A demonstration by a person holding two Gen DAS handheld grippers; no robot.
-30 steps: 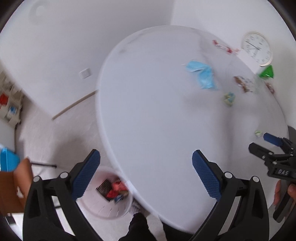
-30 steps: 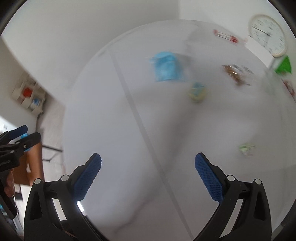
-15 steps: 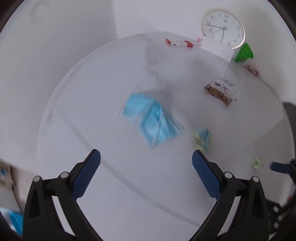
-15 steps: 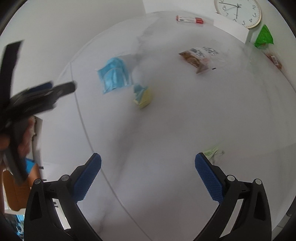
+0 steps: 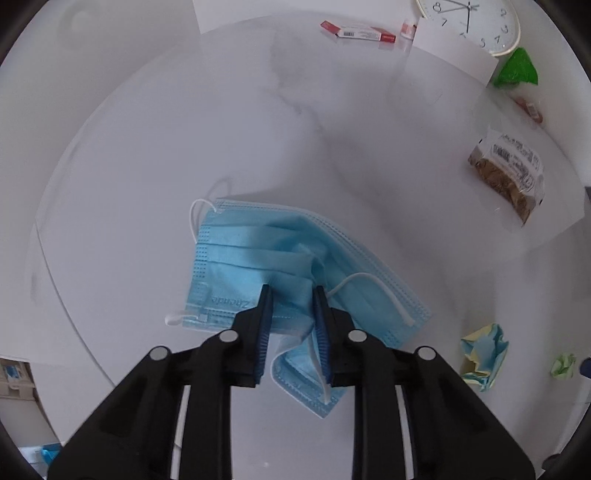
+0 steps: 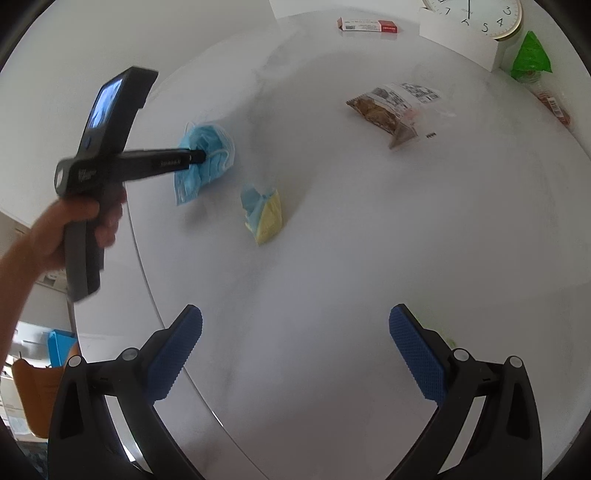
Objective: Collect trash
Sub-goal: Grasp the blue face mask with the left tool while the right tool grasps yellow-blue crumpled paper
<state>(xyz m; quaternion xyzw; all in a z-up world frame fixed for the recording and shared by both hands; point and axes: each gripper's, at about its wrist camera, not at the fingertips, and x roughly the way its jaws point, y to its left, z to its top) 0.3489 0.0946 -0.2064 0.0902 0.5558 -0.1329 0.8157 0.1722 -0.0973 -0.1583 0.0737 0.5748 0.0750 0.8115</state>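
Both fingers (image 5: 266, 314) of the left gripper (image 5: 291, 306) stand close together, pinching a fold of the blue face mask (image 5: 258, 254) between their ribbed blue pads. Seen from the right wrist view, that same gripper (image 6: 197, 157) reaches in from the left, held in a bare hand (image 6: 79, 225), its tip buried in the bunched mask (image 6: 207, 155). Whether the mask is off the tabletop or lying on it cannot be told. It sits on the left part of the round white table (image 5: 332, 129), with one white ear loop curling out at its far left corner and another trailing across its right side.

Fingers of the right gripper (image 6: 295, 347) are spread wide with nothing between them, poised over bare tabletop (image 6: 369, 240) near the front edge.

Other litter lies on the table: a crumpled yellow and blue paper (image 5: 484, 354) just right of the mask, also visible from the right wrist view (image 6: 264, 214); a small green wad (image 5: 563, 364) beside it; a clear snack packet with brown contents (image 5: 508, 177) further right (image 6: 391, 110); a red and white carton (image 5: 358, 34) at the far edge (image 6: 367, 26); and a green wrapper (image 5: 517, 68) near a round wall clock (image 5: 476, 22) leaning at the back
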